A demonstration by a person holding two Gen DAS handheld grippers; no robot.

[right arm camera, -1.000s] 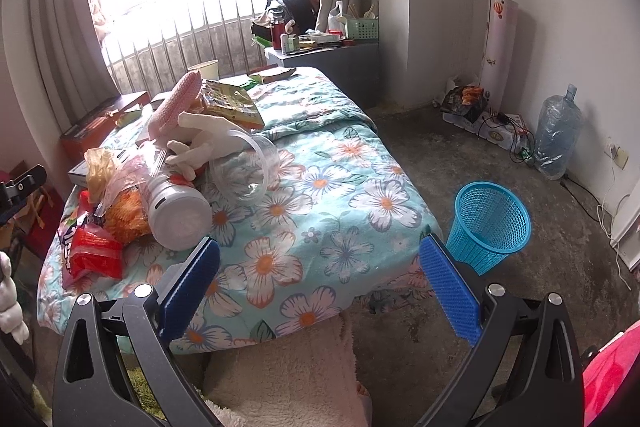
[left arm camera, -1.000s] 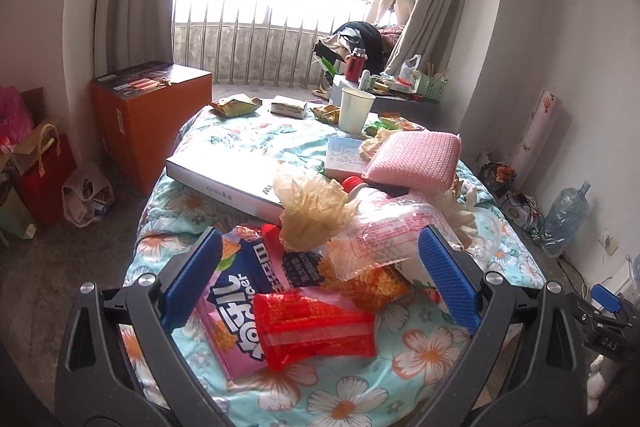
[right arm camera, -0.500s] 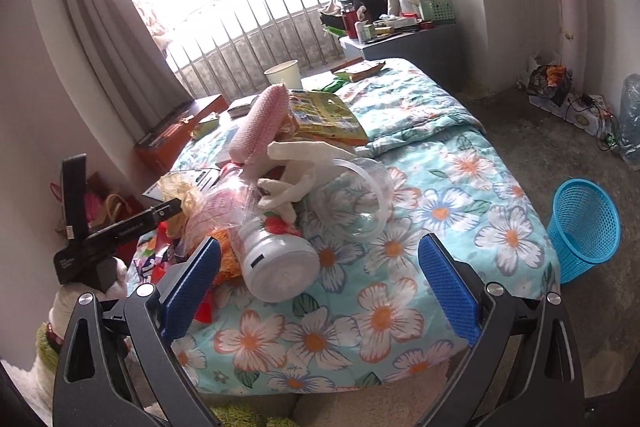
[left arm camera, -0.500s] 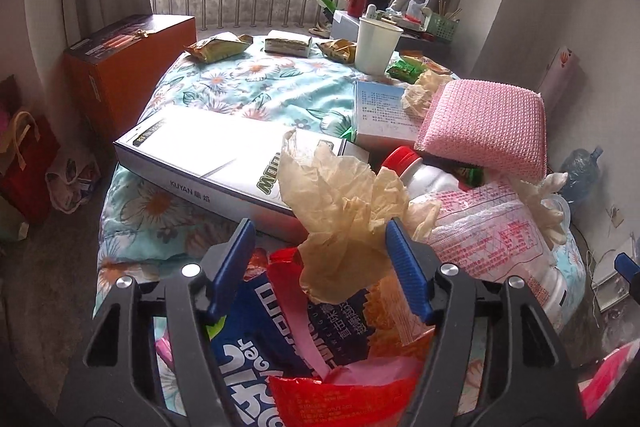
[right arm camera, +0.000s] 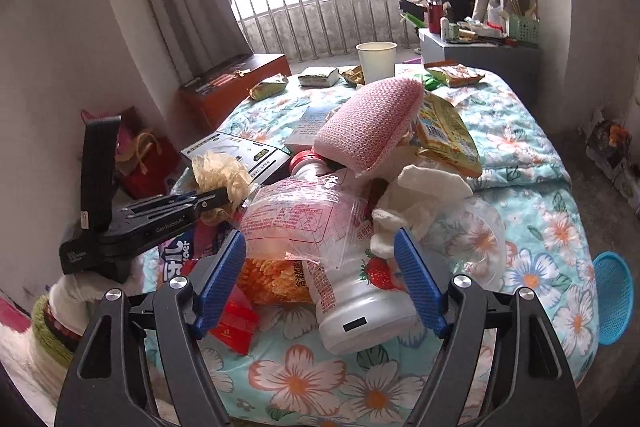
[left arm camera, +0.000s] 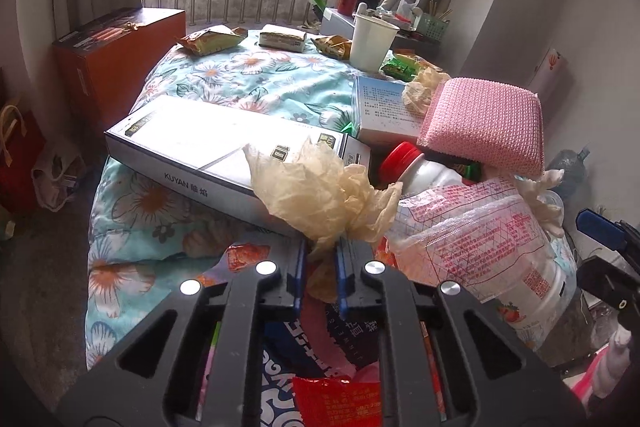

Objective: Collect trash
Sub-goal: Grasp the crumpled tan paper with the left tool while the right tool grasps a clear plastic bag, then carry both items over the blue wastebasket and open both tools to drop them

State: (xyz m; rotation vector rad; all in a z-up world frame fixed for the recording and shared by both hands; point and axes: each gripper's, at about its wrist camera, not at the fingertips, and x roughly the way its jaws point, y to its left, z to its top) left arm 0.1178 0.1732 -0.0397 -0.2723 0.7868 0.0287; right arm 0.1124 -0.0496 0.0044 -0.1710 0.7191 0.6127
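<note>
Left fingers [left arm camera: 321,259] pinch crumpled paper [left arm camera: 320,187] beside box edge [left arm camera: 208,183].

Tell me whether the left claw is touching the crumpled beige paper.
Touching. The left wrist view shows the left claw closed on the crumpled beige paper, whose lower end is pinched between the blue pads. The jaws have just been closing.

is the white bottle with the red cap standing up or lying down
Lying down. The white bottle rests on its side on the floral bedspread, flat base toward the camera, red cap pointing away under the pink sponge.
</note>
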